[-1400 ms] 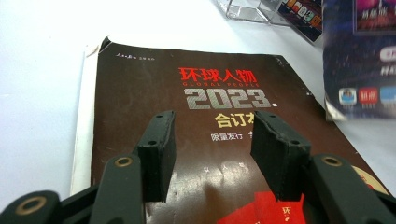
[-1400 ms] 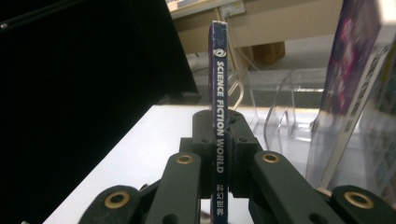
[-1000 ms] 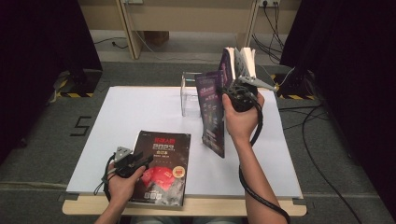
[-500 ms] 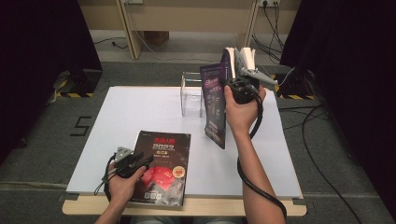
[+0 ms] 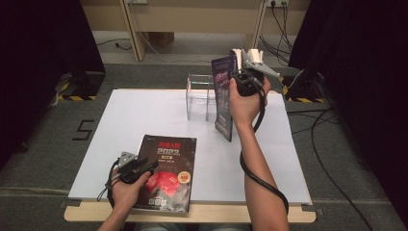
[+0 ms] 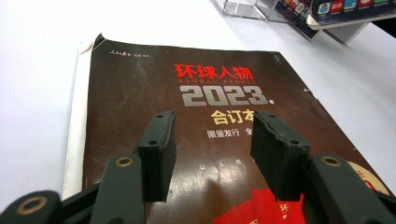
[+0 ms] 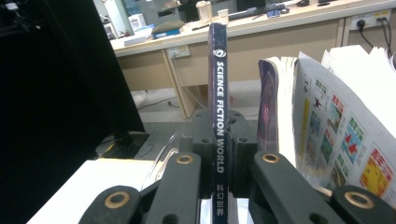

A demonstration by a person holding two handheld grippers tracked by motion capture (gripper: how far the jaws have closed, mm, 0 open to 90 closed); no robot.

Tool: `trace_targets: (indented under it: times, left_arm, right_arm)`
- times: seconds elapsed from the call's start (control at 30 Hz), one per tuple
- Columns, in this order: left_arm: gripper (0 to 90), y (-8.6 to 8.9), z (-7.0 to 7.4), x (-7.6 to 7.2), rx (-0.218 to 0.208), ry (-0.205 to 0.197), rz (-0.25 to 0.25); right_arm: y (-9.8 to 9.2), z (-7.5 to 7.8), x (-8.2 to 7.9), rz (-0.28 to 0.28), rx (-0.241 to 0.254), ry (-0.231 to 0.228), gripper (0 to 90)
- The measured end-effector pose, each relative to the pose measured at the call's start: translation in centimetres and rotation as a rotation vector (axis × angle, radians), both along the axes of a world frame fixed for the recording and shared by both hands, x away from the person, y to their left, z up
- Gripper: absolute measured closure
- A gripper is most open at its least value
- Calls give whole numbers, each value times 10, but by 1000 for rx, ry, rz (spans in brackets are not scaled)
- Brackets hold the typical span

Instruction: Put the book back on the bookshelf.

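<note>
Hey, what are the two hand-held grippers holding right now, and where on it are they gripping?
The right hand-held gripper clamps the Science Fiction World magazine by its spine, holding it upright. The left hand-held gripper holds nothing; its jaws stand open over the 2023 book.

A slim dark magazine [image 5: 224,98] with "SCIENCE FICTION WORLD" on its spine [image 7: 218,116] stands upright at the far right of the table, just right of a clear acrylic stand [image 5: 199,96]. A dark "2023" magazine [image 5: 166,171] lies flat at the near left edge.
</note>
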State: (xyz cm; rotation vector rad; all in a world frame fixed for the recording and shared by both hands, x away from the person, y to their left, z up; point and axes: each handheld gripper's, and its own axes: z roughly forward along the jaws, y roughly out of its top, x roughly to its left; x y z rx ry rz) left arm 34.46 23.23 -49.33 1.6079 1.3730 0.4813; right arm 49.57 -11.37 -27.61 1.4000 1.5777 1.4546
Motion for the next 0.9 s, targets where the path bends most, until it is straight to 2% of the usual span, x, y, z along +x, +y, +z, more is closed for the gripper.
trace_targets:
  times: [0.4,0.53,0.67,0.73,0.77,0.9]
  left_arm:
    - [494,1,-1,0,-4,1,0]
    - [494,1,-1,0,-3,4,-1]
    - [494,1,-1,0,-4,1,-3]
    - [494,1,-2,0,-6,3,-3]
    - [494,1,-2,0,-7,2,-3]
    - [494,1,-2,0,-7,2,-3]
  right_arm:
    - [16,-4,24,-60,-54,5,849]
    - [22,-11,27,-97,-104,-9,848]
    - [27,-16,23,-114,-149,-29,847]
    - [26,-17,19,-105,-147,-31,846]
    - [26,-17,16,-111,-162,-37,846]
    - [19,-20,2,-106,-148,-43,840]
